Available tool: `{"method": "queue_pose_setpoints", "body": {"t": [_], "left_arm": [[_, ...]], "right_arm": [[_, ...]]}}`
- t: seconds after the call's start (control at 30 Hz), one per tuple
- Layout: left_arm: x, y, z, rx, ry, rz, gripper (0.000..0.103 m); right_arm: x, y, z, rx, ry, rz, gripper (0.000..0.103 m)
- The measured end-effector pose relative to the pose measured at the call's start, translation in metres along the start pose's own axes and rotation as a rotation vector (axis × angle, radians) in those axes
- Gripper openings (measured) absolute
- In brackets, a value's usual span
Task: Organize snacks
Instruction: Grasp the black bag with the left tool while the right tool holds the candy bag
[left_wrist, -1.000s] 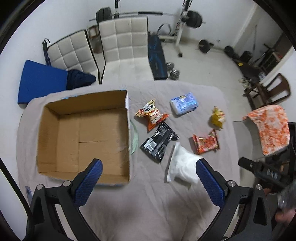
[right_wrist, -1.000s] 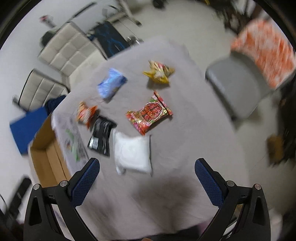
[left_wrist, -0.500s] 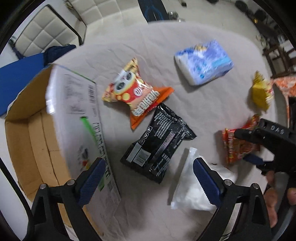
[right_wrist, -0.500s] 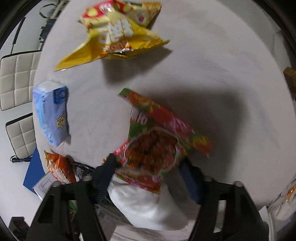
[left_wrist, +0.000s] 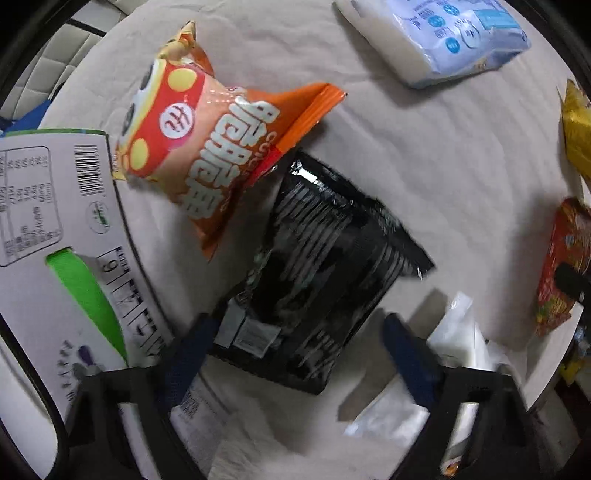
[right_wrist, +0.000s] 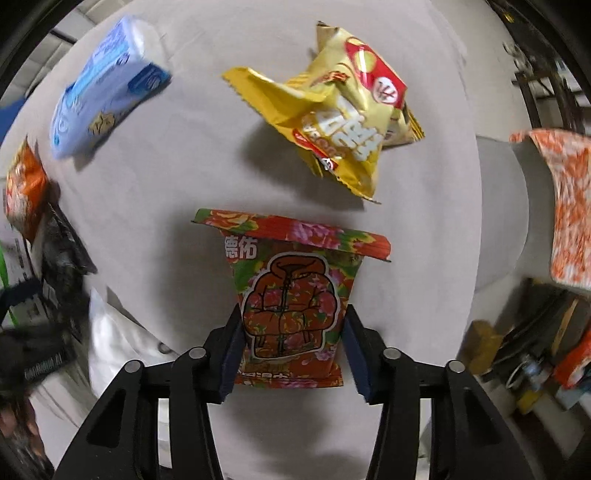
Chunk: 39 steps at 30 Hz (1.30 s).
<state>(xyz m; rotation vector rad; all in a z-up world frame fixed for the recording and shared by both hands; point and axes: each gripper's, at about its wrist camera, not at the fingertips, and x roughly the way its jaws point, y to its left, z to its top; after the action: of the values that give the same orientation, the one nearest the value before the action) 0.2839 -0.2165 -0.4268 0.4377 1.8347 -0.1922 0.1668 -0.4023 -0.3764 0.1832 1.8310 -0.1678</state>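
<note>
Both grippers point down at packets lying flat on the surface beside the box (left_wrist: 55, 236), ready for lifting: right gripper (right_wrist: 293, 350) closing, pinching the red packet (right_wrist: 291, 299), left gripper (left_wrist: 295, 354) closing astride the black packet (left_wrist: 321, 280), not yet pressing.

A pale grey cloth (right_wrist: 229, 177) is covering the table, wrinkling and catching soft shadows under dim indoor light. At three o'clock in the right wrist view, a grey chair (right_wrist: 498, 206) is carrying an orange patterned cloth (right_wrist: 569, 206). At ten o'clock in the left wrist view, a white quilted chair (left_wrist: 55, 66) is showing.
</note>
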Motion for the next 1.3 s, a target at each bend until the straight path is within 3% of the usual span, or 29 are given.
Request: {"method": "queue_pose_setpoints", "body": {"t": [0.1,0.2,0.33,0.4,0.47,0.53,0.7,0.83,0.9,0.97,1.03,1.17,1.23,1.3], "left_arm": [[0.008,0.004,-0.002,-0.037,-0.013,-0.019,0.047],[0.017,0.012,-0.012,-0.139,-0.017,-0.128,0.034],[0.021,0.026,-0.031,-0.286,-0.014,-0.283,0.032],[0.028,0.032,-0.04,-0.36,-0.013,-0.341,0.032],[0.033,0.032,-0.046,-0.366,-0.019,-0.328,0.035],[0.041,0.017,-0.046,-0.306,-0.018,-0.266,0.04],[0.047,0.007,-0.043,-0.176,-0.064,-0.126,0.043],[0.046,0.006,-0.047,-0.163,-0.084,-0.13,0.042],[0.039,0.0,-0.052,-0.166,-0.099,-0.164,0.034],[0.027,0.007,-0.066,-0.173,-0.102,-0.204,0.034],[0.027,0.002,-0.076,-0.163,-0.106,-0.194,0.034],[0.006,-0.002,-0.094,-0.096,-0.128,-0.105,0.051],[-0.004,0.0,-0.099,-0.09,-0.154,-0.104,0.061],[-0.012,0.004,-0.099,-0.091,-0.182,-0.105,0.067]], "right_arm": [[0.002,0.004,-0.007,0.03,-0.017,0.003,0.063],[0.008,-0.004,-0.016,0.087,-0.034,0.058,0.063],[0.02,-0.012,-0.025,0.158,-0.04,0.123,0.062],[0.02,-0.005,-0.03,0.119,-0.054,0.106,0.052],[0.021,0.012,-0.035,0.025,-0.06,0.06,0.05],[0.02,0.027,-0.038,-0.063,-0.042,0.028,0.049],[0.018,0.036,-0.053,-0.059,-0.038,0.025,0.051],[0.023,0.033,-0.066,-0.003,-0.023,0.067,0.057],[0.021,0.032,-0.07,0.001,-0.024,0.069,0.057],[0.019,0.024,-0.068,0.002,-0.017,0.07,0.057],[0.013,0.016,-0.074,0.005,-0.022,0.073,0.057],[0.007,0.003,-0.078,0.014,-0.031,0.087,0.064],[0.003,-0.003,-0.085,0.013,-0.027,0.095,0.067],[-0.003,-0.016,-0.079,0.018,-0.015,0.106,0.077]]}}
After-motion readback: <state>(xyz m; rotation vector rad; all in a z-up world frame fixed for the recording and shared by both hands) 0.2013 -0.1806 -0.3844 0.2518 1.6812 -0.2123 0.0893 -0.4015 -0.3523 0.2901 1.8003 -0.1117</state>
